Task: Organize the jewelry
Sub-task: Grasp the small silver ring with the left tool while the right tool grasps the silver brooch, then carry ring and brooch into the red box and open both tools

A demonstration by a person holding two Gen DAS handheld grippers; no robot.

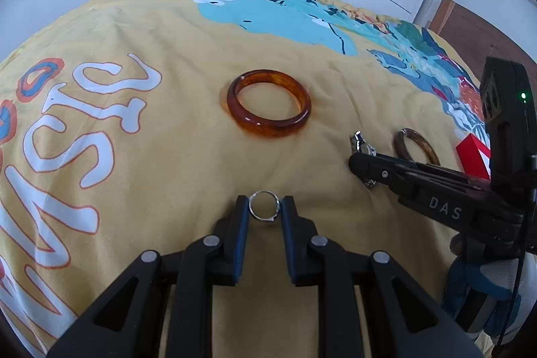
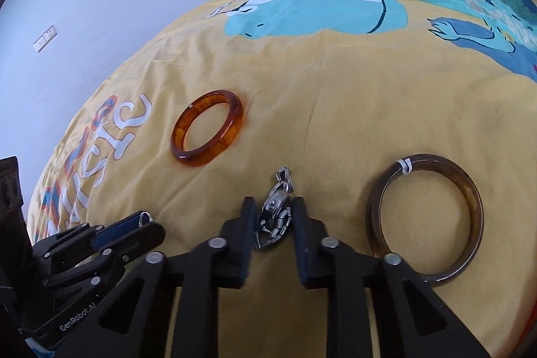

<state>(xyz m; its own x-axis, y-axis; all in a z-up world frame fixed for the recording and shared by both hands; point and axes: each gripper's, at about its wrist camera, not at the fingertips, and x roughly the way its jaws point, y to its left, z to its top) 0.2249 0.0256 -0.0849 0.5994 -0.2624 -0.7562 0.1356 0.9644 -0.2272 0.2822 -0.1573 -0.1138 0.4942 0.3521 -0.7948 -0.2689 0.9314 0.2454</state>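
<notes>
My left gripper [image 1: 264, 205] is shut on a thin silver ring [image 1: 264, 207], which lies on the yellow bedspread [image 1: 174, 136] with a pad against each side. In the right wrist view that gripper [image 2: 147, 220] shows at lower left, the ring [image 2: 146, 217] at its tip. My right gripper [image 2: 273, 207] is shut on a silver link bracelet [image 2: 275, 213] lying on the cover; its far end sticks out past the fingertips. An amber bangle [image 1: 268, 104] [image 2: 207, 130] lies flat beyond both grippers. A darker brown bangle [image 2: 424, 220] [image 1: 416, 146] lies right of the right gripper [image 1: 360, 161].
A red box [image 1: 473, 153] sits at the right edge, behind the right gripper's body. A gloved hand [image 1: 486, 284] holds that gripper. The bedspread carries a large cartoon print [image 2: 319, 9] and white lettering [image 1: 100, 109]. Wardrobes and a wall stand beyond the bed.
</notes>
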